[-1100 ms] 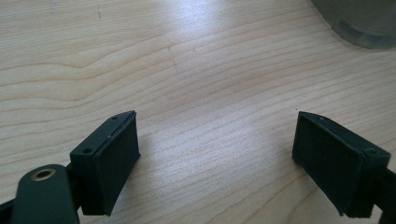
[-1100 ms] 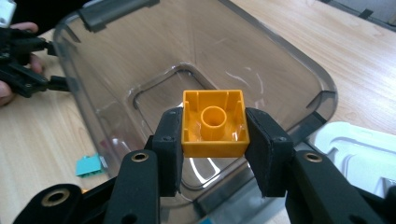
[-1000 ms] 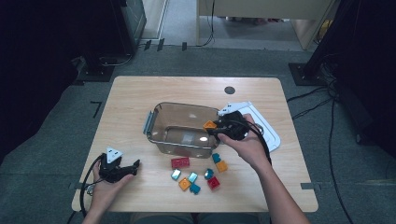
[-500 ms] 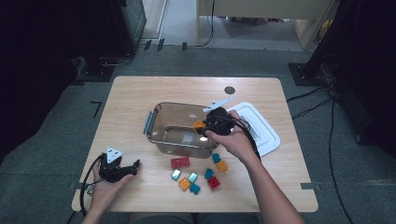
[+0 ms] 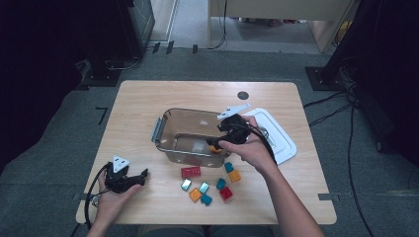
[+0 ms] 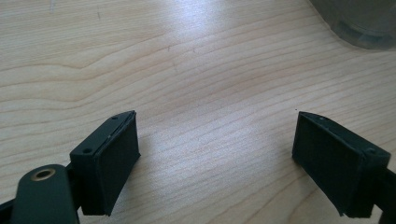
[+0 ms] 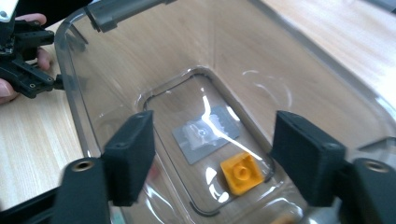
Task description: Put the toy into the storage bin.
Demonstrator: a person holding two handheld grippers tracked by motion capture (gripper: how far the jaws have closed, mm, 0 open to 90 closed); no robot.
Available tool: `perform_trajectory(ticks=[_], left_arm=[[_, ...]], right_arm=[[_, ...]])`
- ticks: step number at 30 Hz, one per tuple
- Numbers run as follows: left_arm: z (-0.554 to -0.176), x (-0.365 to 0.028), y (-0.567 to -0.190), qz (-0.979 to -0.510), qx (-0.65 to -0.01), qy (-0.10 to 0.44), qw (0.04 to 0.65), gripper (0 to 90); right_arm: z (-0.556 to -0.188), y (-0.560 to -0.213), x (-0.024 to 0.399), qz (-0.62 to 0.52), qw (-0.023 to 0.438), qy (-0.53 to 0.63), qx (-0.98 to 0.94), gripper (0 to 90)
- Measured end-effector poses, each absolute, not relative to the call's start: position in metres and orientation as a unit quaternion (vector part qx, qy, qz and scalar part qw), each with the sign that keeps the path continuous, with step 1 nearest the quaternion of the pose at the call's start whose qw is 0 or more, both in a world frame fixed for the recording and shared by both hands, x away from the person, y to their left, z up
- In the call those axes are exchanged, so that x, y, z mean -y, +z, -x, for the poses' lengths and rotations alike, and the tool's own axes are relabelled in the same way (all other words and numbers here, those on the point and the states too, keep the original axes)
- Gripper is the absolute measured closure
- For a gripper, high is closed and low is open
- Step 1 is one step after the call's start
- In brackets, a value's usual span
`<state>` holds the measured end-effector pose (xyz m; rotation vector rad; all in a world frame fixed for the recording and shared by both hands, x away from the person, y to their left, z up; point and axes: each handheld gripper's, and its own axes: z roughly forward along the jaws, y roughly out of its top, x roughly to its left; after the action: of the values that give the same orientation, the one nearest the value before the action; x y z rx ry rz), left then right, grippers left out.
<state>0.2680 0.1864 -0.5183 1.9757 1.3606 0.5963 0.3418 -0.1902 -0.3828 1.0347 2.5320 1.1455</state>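
Right gripper [image 7: 210,163]: my jaws have just opened, wide, nothing between them.
Small orange plastic brick [image 7: 241,172]: lies below, on the clear plastic tub [image 5: 170,129] floor.
Next pick: loose bricks [image 5: 207,185] nearer my right hand.

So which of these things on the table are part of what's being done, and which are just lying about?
In the job:
- clear container
- orange block lying in it
- loose blocks on the table
- right gripper, open above the container

Lying about:
- white lid
- left gripper, open, resting on the table

Light wooden table [image 5: 148,98] on grey carpet floor [image 5: 49,163], dark cabinet [image 5: 133,19] behind, cables [image 5: 341,111] trailing right
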Motion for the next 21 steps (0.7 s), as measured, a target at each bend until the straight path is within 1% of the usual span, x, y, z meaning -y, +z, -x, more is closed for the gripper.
perform_trajectory(ticks=[5,6,10,21], left_arm=[[-0.268,-0.186,-0.518,-0.755,-0.52,0.228,0.329,14.5],[-0.268,-0.186,-0.518,-0.755,-0.52,0.228,0.329,14.5],[-0.268,-0.186,-0.518,-0.755,-0.52,0.228,0.329,14.5],[-0.268,-0.186,-0.518,-0.755,-0.52,0.228,0.329,14.5]], right_arm=[[-0.33,-0.375,0.197,-0.343,0.111,0.386,-0.849,15.1],[-0.328,-0.373,0.199,-0.346,0.114,0.385,-0.848,13.9],[-0.324,-0.37,0.208,-0.352,0.124,0.397,-0.838,13.5],[-0.304,-0.36,0.231,-0.36,0.138,0.405,-0.829,7.7]])
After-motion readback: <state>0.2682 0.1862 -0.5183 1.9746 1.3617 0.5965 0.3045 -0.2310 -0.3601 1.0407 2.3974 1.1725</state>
